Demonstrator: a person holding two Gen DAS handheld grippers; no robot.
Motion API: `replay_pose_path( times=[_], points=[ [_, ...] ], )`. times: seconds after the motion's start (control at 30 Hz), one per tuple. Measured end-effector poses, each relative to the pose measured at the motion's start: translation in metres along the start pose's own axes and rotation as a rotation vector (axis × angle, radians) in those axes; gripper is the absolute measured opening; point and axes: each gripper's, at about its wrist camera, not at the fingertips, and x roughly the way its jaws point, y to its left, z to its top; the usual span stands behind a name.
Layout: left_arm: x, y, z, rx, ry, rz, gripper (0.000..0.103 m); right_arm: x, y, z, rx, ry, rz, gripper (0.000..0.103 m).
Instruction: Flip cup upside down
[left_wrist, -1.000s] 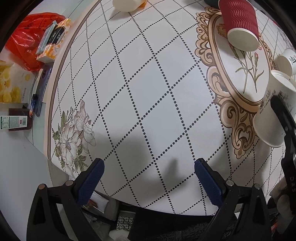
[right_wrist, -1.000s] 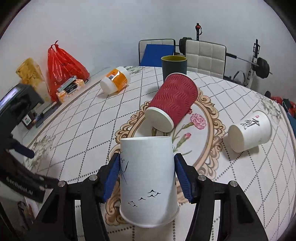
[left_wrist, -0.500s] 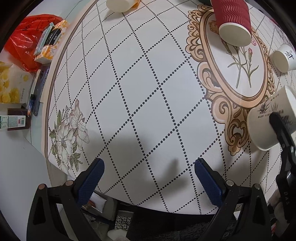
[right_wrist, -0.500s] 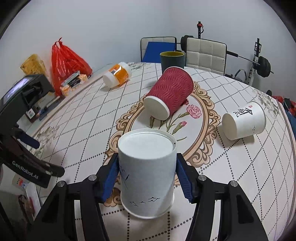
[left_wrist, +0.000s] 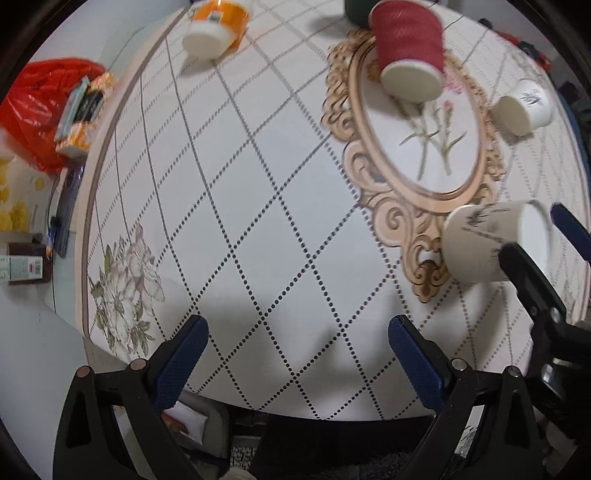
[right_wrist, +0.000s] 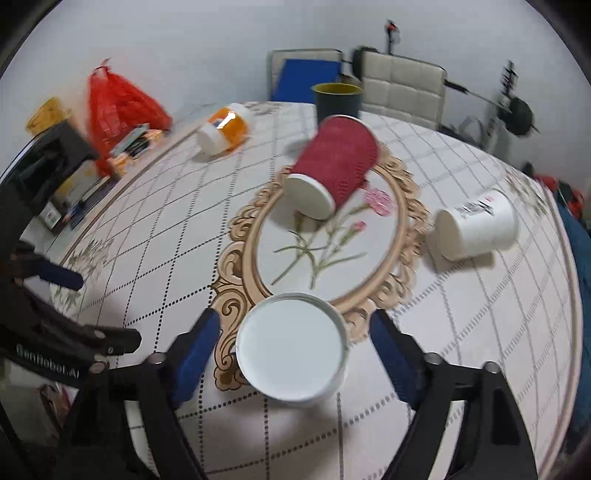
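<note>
Fingers (right_wrist: 199, 350) flank inverted cup (right_wrist: 291, 347); red cup (right_wrist: 332, 166) beyond.

A round table (right_wrist: 480, 369) fills the foreground, covered in a white cloth with a dotted diamond grid and an ornate oval floral medallion (right_wrist: 402, 236) near its middle. Beyond its far edge stand two chairs, one with a blue seat back (right_wrist: 308, 74) and one of cream quilted upholstery (right_wrist: 402, 86). A plain pale wall (right_wrist: 184, 40) rises behind. Weight equipment (right_wrist: 517, 110) sits at the far right.

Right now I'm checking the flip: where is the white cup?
The white cup stands upside down between the open right gripper fingers, at the gold frame's near end.
</note>
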Motion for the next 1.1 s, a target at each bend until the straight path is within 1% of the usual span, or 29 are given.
replay_pose_path(
  times=[0.03,0.07,0.1,0.17,0.23,0.3,0.33,0.4,0.47,0.5,0.63,0.83,0.9,1.0,1.1],
  points=[
    [-0.007,-0.001,-0.002,0.007,-0.013,-0.001,0.1,-0.005,-0.001,0.002,0.022,0.013,-0.005,0.094],
    [-0.014,-0.001,-0.003,0.012,-0.027,-0.005,0.1,-0.014,-0.005,0.005,0.074,0.045,-0.016,0.099],
    [-0.026,-0.001,-0.007,0.019,-0.052,-0.021,0.1,-0.02,-0.007,0.006,0.11,0.067,-0.029,0.1],
    [-0.04,0.001,-0.011,0.029,-0.081,-0.034,0.1,-0.044,-0.014,0.006,0.218,0.13,-0.099,0.1],
    [-0.06,0.002,-0.017,0.038,-0.117,-0.053,0.1,-0.065,-0.018,0.004,0.297,0.162,-0.156,0.1],
    [-0.076,0.006,-0.024,0.053,-0.148,-0.059,0.1,-0.092,-0.02,0.0,0.365,0.16,-0.202,0.1],
    [-0.09,0.004,-0.029,0.067,-0.17,-0.064,0.1,-0.106,-0.019,-0.001,0.385,0.16,-0.237,0.1],
    [-0.105,0.007,-0.032,0.08,-0.2,-0.064,0.1,-0.134,-0.015,-0.003,0.419,0.149,-0.284,0.1],
    [-0.131,0.005,-0.041,0.089,-0.246,-0.063,0.1,-0.155,-0.011,-0.002,0.429,0.135,-0.303,0.1],
    [-0.138,0.006,-0.044,0.09,-0.26,-0.064,0.1,-0.169,-0.006,0.0,0.43,0.125,-0.311,0.1],
    [-0.186,0.006,-0.06,0.085,-0.342,-0.064,0.1,-0.211,0.007,0.007,0.403,0.079,-0.326,0.1],
    [-0.239,0.008,-0.082,0.051,-0.416,-0.077,0.1,-0.277,0.023,0.02,0.358,0.002,-0.339,0.1],
    [-0.257,0.009,-0.089,0.039,-0.433,-0.092,0.1,-0.294,0.028,0.024,0.341,-0.012,-0.337,0.1],
    [-0.276,0.009,-0.098,0.034,-0.456,-0.099,0.1,-0.321,0.033,0.028,0.331,-0.027,-0.319,0.1],
    [-0.292,0.009,-0.106,0.031,-0.474,-0.105,0.1,-0.345,0.039,0.031,0.321,-0.049,-0.323,0.1]
  ],
)
